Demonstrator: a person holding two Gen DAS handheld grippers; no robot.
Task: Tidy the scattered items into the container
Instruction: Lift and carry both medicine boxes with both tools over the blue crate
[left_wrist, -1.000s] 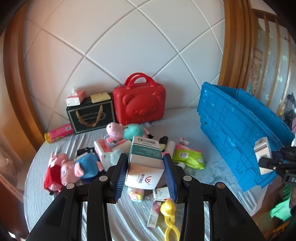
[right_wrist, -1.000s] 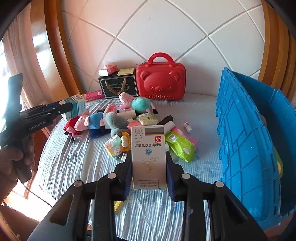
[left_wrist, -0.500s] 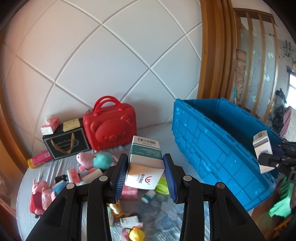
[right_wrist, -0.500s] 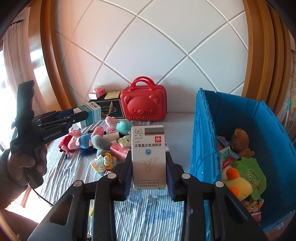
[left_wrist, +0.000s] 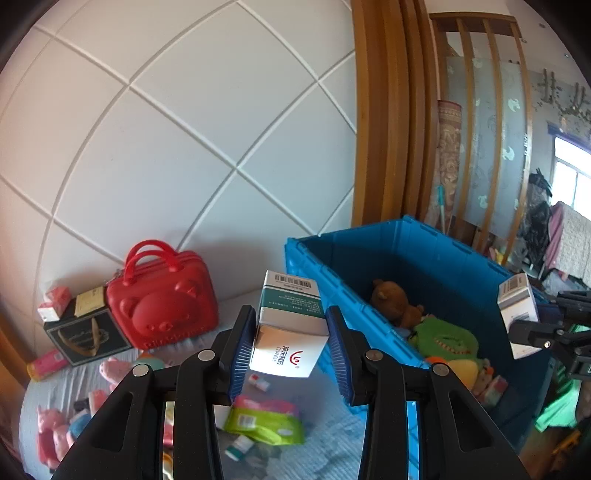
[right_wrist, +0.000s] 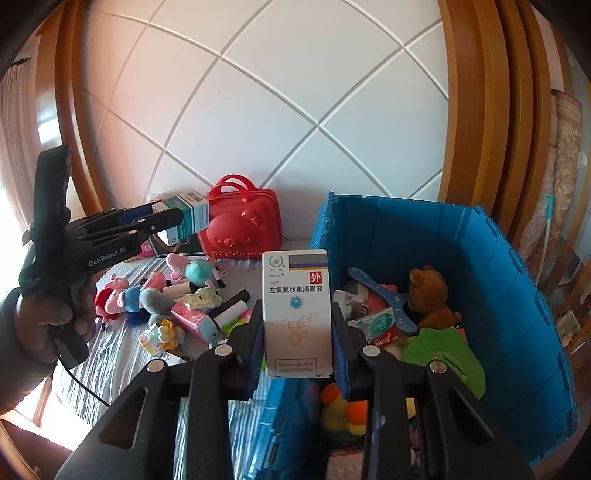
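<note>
Here each gripper (left_wrist: 291, 341) (right_wrist: 297, 334) clamps a box (left_wrist: 290, 326) (right_wrist: 296, 312), hiding items behind.

This is a home, most likely a bedroom. A white padded wall (right_wrist: 280, 110) with a diamond pattern, framed in curved wood trim (right_wrist: 476, 103), stands at the far side like a headboard, and the things lie on a striped bedsheet (right_wrist: 122, 354). Soft toys (right_wrist: 125, 295) and small household packets (right_wrist: 194, 321) are scattered across it, with a red bear case (right_wrist: 243, 229) and a black gift bag (left_wrist: 86, 334) against the far wall. A blue crate (right_wrist: 517, 295) on the right holds a brown teddy (right_wrist: 430, 291) and other plush. Far right, in the left wrist view, a wooden screen (left_wrist: 480, 122), a window (left_wrist: 572, 173) and hanging clothes (left_wrist: 535, 218) show.
</note>
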